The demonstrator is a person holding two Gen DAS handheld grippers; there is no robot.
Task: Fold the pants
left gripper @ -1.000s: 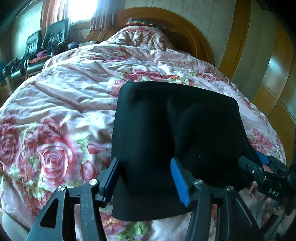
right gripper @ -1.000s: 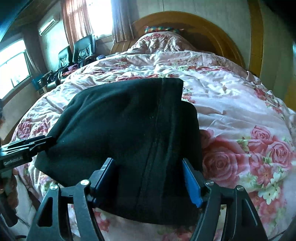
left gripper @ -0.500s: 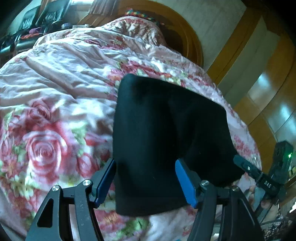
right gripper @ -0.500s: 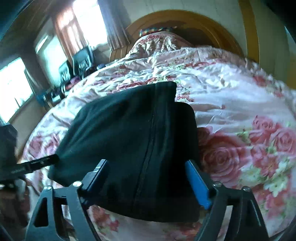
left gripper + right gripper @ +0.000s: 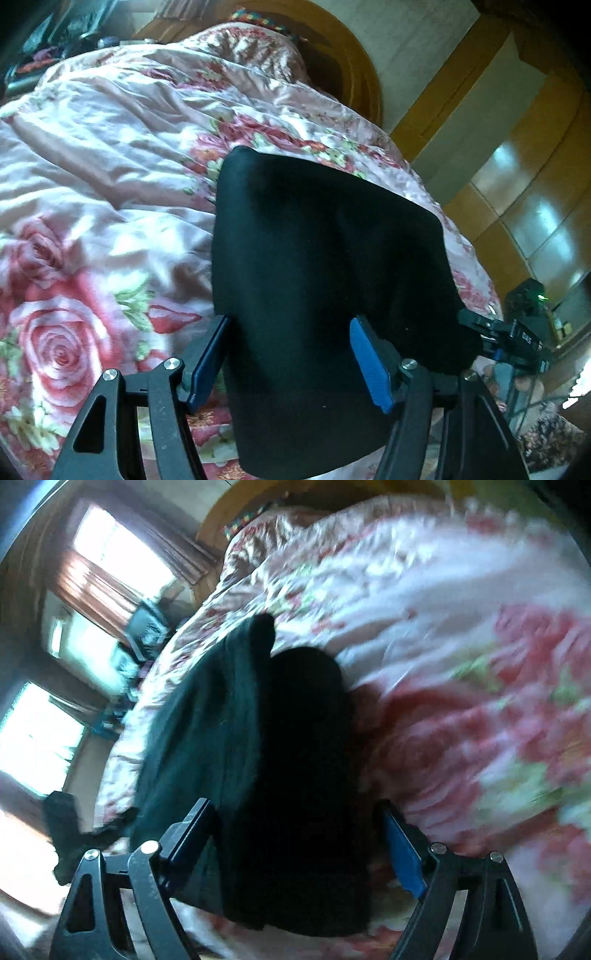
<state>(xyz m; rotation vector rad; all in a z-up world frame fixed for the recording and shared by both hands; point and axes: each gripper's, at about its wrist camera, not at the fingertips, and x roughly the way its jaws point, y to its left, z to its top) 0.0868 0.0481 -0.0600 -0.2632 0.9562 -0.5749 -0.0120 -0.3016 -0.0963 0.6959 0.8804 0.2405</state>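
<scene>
The black pants (image 5: 325, 266) lie folded into a compact block on the floral bedspread (image 5: 92, 206). My left gripper (image 5: 291, 365) is open, its blue pads on either side of the near edge of the pants. My right gripper (image 5: 295, 845) is also open, straddling the near edge of the pants (image 5: 273, 738) from the other side. The right gripper also shows in the left wrist view (image 5: 495, 332) at the pants' right corner. The right wrist view is motion-blurred.
A wooden headboard (image 5: 354, 74) and pillows stand at the far end of the bed. Wooden wall panels (image 5: 517, 184) run along the right. Windows with curtains (image 5: 110, 572) and dark chairs (image 5: 144, 624) are on the left.
Both grippers have tilted and swung; the right wrist view has rolled sharply and blurred. The pants stay in the same folded shape between the open jaws.
</scene>
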